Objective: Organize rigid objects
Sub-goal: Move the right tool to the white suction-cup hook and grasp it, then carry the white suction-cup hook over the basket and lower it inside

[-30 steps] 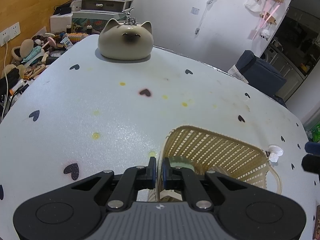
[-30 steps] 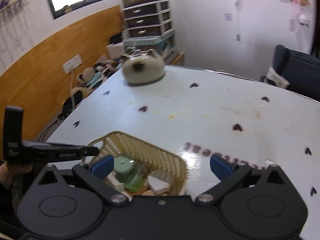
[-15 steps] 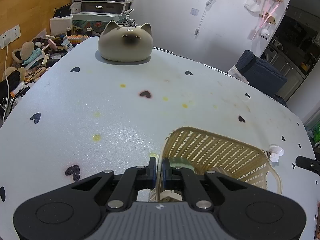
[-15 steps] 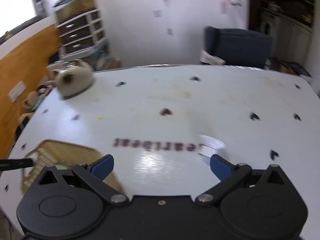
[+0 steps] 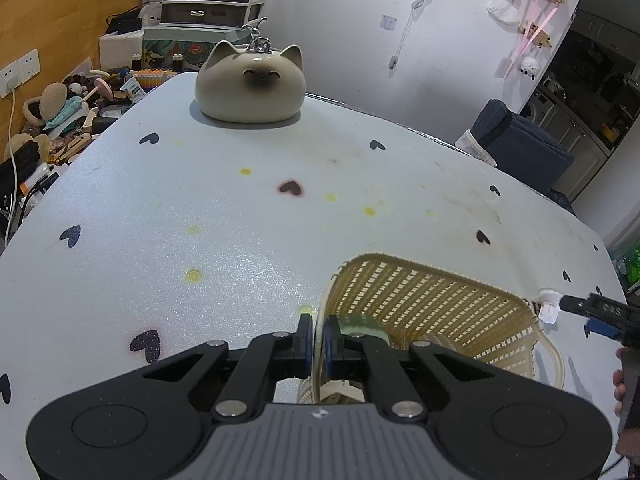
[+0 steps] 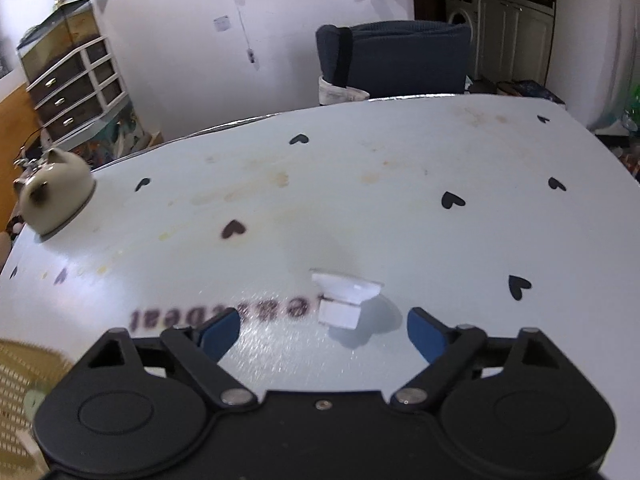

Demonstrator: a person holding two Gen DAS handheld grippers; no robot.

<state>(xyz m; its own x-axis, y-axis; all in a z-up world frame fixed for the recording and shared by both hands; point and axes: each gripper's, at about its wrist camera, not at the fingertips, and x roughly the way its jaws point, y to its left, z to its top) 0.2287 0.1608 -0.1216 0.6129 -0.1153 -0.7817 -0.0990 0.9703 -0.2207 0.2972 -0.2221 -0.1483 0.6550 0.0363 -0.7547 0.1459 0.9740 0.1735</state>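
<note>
Your left tongs (image 5: 316,340) are clamped nearly shut on the near rim of the wicker basket (image 5: 432,300), pinning it to the worktop (image 5: 240,220); your right tongs (image 6: 324,330) are spread wide with nothing in them, hovering just short of the small white plastic piece (image 6: 344,298), which lies on the worktop just beyond the basket's far right corner, close to its handle (in the left view it shows as a small white knob (image 5: 548,304) at the tip of your right tongs). To do this pick well, centre the white piece between the two blue pads before you close, and bring the tongs low enough to catch its narrow block end, not just the flared cap, which would likely slip out. Hold the basket steady with the left while you do it, so the drop afterwards has a fixed target. The piece looks to lie on its side, its long axis running away from your right tongs: the blocky end points back toward you, the wide flange away from you. Closing across that axis seems the surest grip.
</note>
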